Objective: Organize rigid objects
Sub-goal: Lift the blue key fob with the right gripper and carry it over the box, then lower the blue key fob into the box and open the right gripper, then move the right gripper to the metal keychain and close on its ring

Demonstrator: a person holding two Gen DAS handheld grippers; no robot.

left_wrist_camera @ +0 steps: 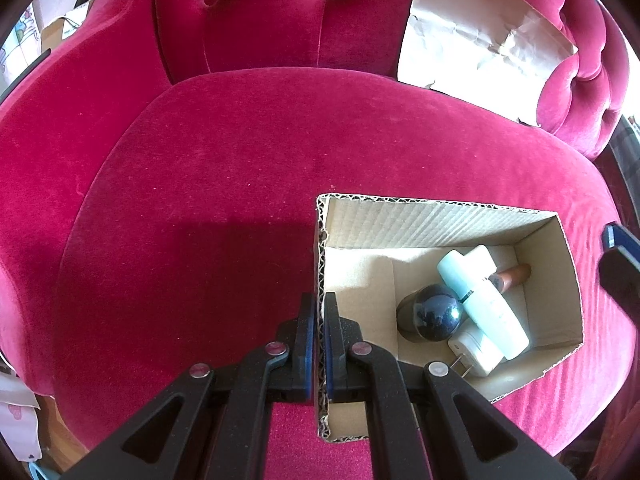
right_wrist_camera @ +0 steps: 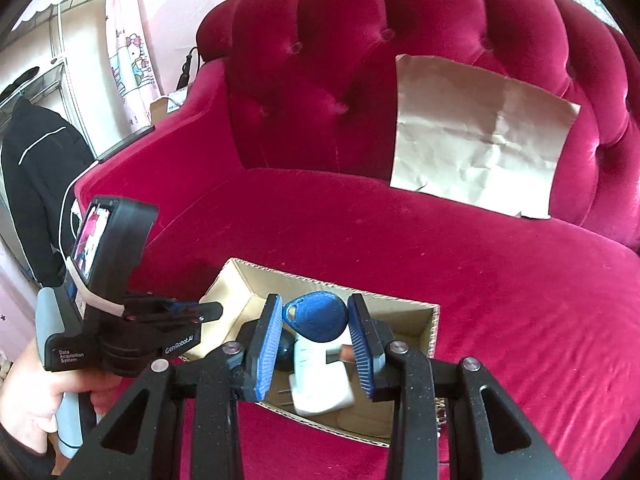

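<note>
An open cardboard box [left_wrist_camera: 420,224] sits on the red velvet sofa seat. My left gripper [left_wrist_camera: 319,308] is shut on the box's left wall, one finger inside and one outside. In the box lie a dark shiny ball [left_wrist_camera: 436,314], a pale mint bottle [left_wrist_camera: 480,304], a white plug charger [left_wrist_camera: 476,350] and a brown tube [left_wrist_camera: 514,274]. In the right wrist view my right gripper [right_wrist_camera: 315,304] is shut on a blue teardrop key fob [right_wrist_camera: 318,318], held above the box [right_wrist_camera: 236,292] and the charger [right_wrist_camera: 320,384]. One of its fingers [left_wrist_camera: 618,252] shows at the right edge of the left wrist view.
A crumpled sheet of brown paper [right_wrist_camera: 476,136] leans against the tufted sofa back [right_wrist_camera: 320,60]. A person's hand [right_wrist_camera: 28,392] holds the left gripper's body [right_wrist_camera: 108,280] at the box's left. A black jacket [right_wrist_camera: 36,168] hangs beyond the armrest. The seat cushion [left_wrist_camera: 220,200] spreads left of the box.
</note>
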